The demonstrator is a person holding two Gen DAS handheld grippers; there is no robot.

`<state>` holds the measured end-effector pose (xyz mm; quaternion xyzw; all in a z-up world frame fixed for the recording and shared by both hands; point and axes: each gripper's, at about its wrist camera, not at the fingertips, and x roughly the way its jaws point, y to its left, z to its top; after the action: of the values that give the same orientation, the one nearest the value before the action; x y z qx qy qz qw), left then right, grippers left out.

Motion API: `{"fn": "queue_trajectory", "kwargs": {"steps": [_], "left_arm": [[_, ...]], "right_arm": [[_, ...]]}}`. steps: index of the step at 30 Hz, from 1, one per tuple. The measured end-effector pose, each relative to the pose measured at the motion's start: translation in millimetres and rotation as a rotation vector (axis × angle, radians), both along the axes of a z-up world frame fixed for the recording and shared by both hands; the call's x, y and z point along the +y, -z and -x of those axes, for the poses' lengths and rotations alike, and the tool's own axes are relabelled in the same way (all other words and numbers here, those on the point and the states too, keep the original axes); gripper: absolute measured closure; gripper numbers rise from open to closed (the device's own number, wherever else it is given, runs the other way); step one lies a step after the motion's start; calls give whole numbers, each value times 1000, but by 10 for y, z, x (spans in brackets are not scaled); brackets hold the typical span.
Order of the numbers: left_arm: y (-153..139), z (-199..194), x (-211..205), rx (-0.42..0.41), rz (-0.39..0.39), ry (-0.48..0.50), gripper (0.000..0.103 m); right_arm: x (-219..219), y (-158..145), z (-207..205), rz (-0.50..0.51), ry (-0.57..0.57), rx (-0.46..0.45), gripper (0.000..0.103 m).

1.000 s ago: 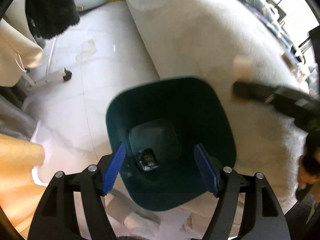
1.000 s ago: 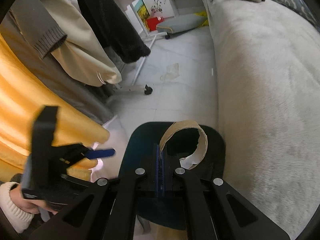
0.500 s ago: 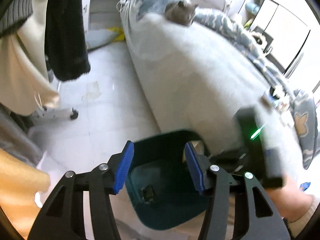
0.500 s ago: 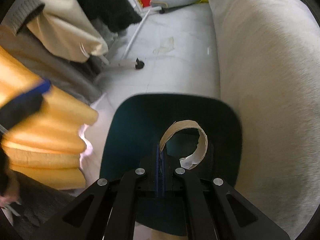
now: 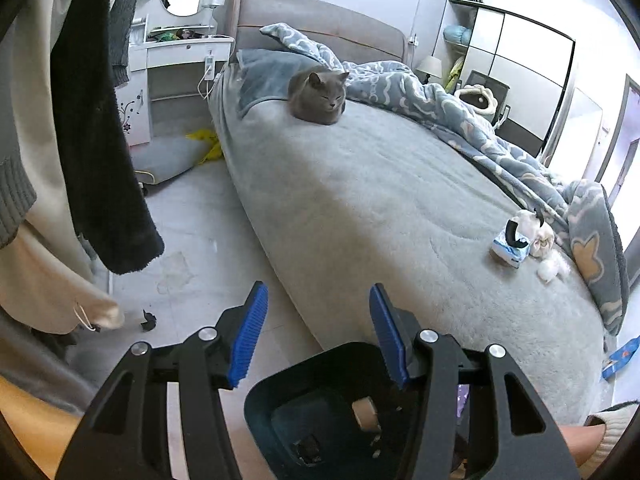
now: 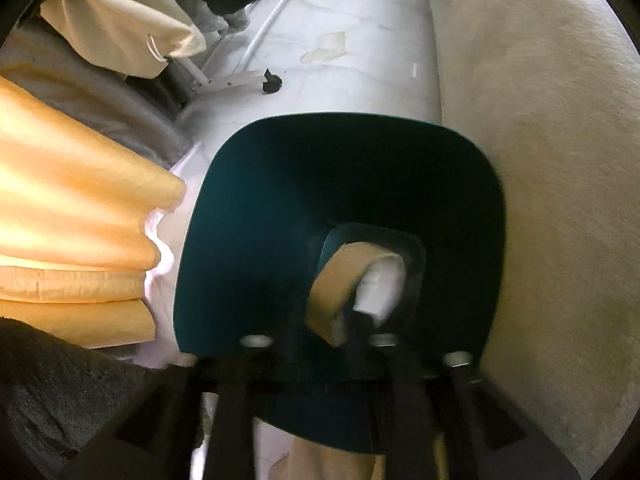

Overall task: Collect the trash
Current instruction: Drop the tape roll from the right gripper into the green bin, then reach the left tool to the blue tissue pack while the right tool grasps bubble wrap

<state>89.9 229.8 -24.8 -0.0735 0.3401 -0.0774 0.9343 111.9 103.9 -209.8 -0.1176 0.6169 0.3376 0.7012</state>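
Floor strip: bare pale tiles (image 5: 192,248) run between the hanging clothes (image 5: 100,152) and the bed (image 5: 380,208) edge.
Bin: dark teal bin (image 6: 256,216) stands against the bed side.
Contents: cardboard roll (image 6: 340,276) lies inside.
Right gripper (image 6: 320,344): blurred, jaws opening above the roll.
Left gripper (image 5: 316,336): half-spread, empty.

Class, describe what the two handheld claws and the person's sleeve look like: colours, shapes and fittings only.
The left claw has black angular plastic arms with triangular cut-outs, silver round bolts and ribbed blue pads. The right claw shows the same black arms and silver bolts, blurred. At the left view's lower right edge is a cream ribbed knit cuff.
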Motion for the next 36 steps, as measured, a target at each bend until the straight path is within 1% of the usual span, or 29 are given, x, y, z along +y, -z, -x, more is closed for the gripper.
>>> {"fn": "queue_trajectory", "kwargs": {"steps": [3, 6, 11, 15, 18, 21, 22, 23, 26, 33, 36], "left_arm": [[-38, -22, -13, 2, 14, 9, 47], [-98, -33, -76, -11, -4, 23, 44], [-174, -63, -210, -25, 2, 43, 40], [-224, -115, -369, -31, 20, 68, 34], [-273, -155, -522, -43, 35, 86, 29], [-325, -197, -667, -55, 53, 103, 26], [-338, -212, -712, -59, 58, 108, 25], [-349, -229, -760, -61, 61, 113, 25], [-366, -284, -937, -66, 55, 129, 23], [-352, -388, -1349, -72, 31, 168, 21], [-346, -441, -1518, -71, 28, 188, 21]], "right_arm": [[-40, -60, 3, -21, 1, -3, 60], [-88, -143, 0, -43, 3, -5, 60], [-192, -380, 22, -106, 0, -31, 51], [-295, -616, 55, -135, -14, -98, 49], [-467, -820, 38, -159, -5, -161, 49], [-592, -962, 17, -167, 9, -219, 48], [-676, -1037, 13, -165, 16, -258, 48], [-730, -1070, 6, -165, 20, -277, 48], [-974, -1207, -13, -169, 44, -340, 48], [-1584, -1387, -106, -156, 134, -445, 46], [-1743, -1408, -139, -147, 166, -469, 46]]}}
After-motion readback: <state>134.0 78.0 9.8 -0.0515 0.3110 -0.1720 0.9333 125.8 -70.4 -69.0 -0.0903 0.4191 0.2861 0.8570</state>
